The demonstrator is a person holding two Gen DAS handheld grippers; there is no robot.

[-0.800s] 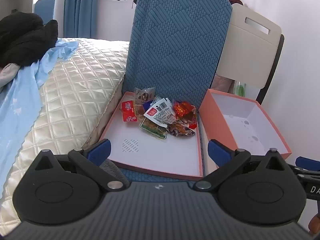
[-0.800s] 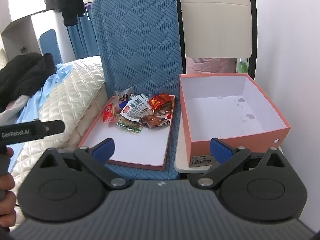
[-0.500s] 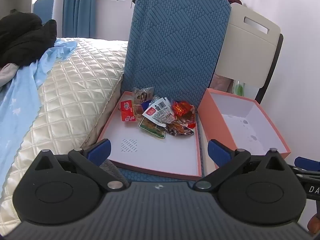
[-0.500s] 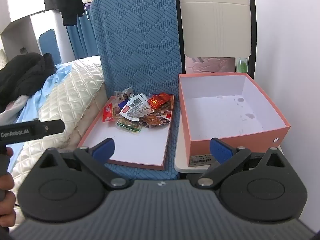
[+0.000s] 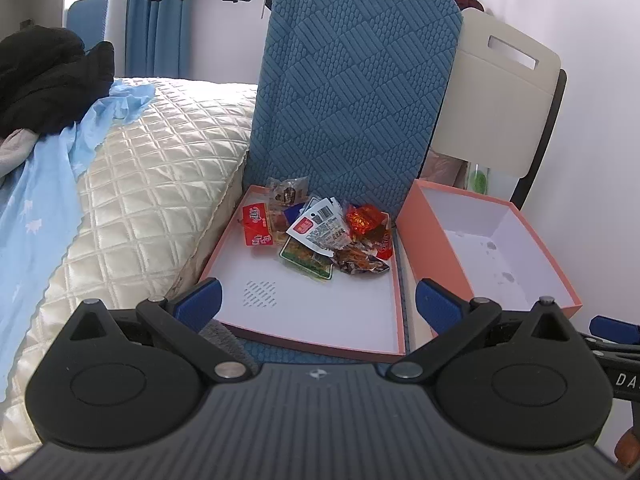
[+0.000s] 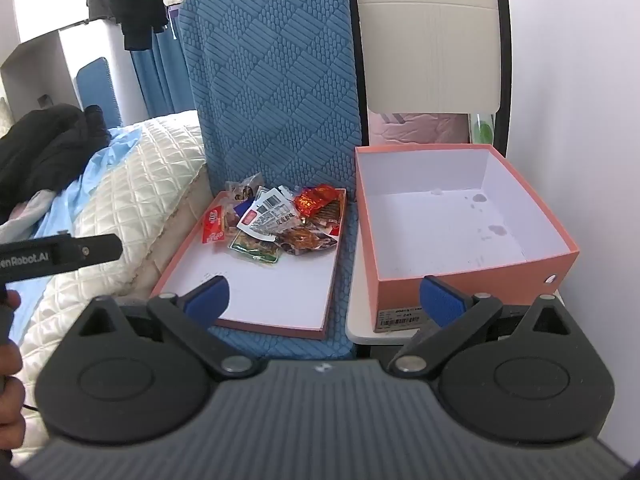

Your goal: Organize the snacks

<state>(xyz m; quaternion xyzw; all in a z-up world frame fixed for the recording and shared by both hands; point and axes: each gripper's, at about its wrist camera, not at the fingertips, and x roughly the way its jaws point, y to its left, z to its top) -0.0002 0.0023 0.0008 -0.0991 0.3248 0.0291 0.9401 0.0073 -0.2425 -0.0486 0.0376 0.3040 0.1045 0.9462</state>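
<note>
**A:** What are we looking at right now?

**B:** We are looking at a pile of snacks [image 5: 316,232] lying in a flat box lid [image 5: 304,320]. The lid is sitting on the seat of a blue chair [image 5: 352,92]. The snacks are bunched up at the far end of the lid, close to the chair's back.

**A:** What kinds of snacks are we seeing?

**B:** We are seeing a red packet [image 5: 256,230] on the left side, a white packet [image 5: 320,228] on top in the middle, a green packet [image 5: 306,260] under it, and a shiny orange-red packet [image 5: 362,218] on the right.

**A:** And what is sitting next to the lid?

**B:** An orange box [image 6: 460,216] is sitting just beside it, on a white chair [image 6: 428,52]. It is white inside (with a few small marks on the bottom), and nothing is lying in it.

**A:** How are our jaws doing?

**B:** We are holding the left gripper [image 5: 316,304] with its jaws wide apart, and nothing is between them. The right gripper [image 6: 324,300] is the same, jaws wide apart and holding nothing. Both are pointing down a bit, on the near side of the lid, well apart from the snacks.

**A:** What is on the left?

**B:** A bed [image 5: 132,184] with a cream quilt is touching the blue chair.
</note>
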